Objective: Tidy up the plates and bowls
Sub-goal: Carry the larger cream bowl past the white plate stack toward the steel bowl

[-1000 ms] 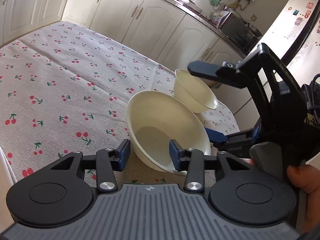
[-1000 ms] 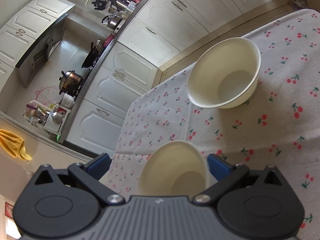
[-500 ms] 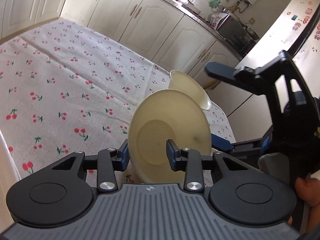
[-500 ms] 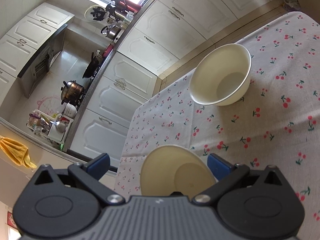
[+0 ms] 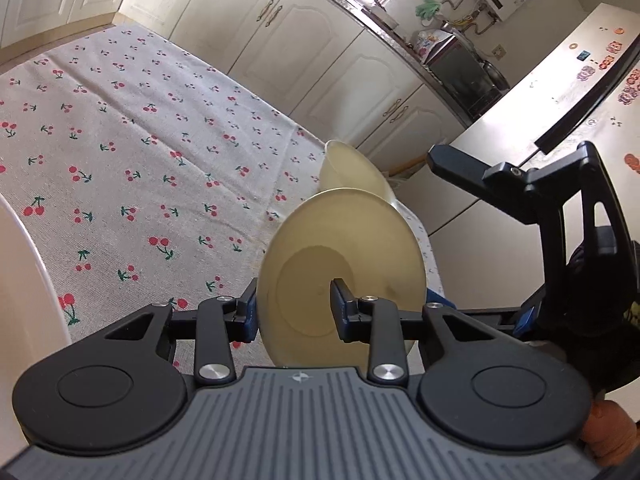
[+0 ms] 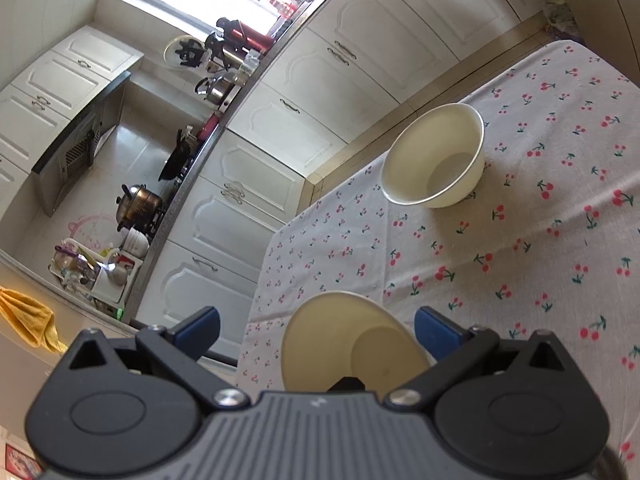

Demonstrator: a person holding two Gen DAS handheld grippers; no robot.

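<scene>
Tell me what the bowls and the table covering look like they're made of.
Bowls: probably glazed ceramic or melamine; cream and smooth with a soft sheen, but looks alone don't settle which. Tablecloth: woven fabric, matte, with a cherry print and visible creases.

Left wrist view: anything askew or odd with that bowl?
Yes. The bowl in the left hand-held gripper is tipped on edge, clamped by its rim, its inside facing the camera. A faint dark smudge marks the inside. Nothing spilled, no cracks visible.

Sunlit kitchen, cream cabinets (image 6: pixel 280 128)
</scene>
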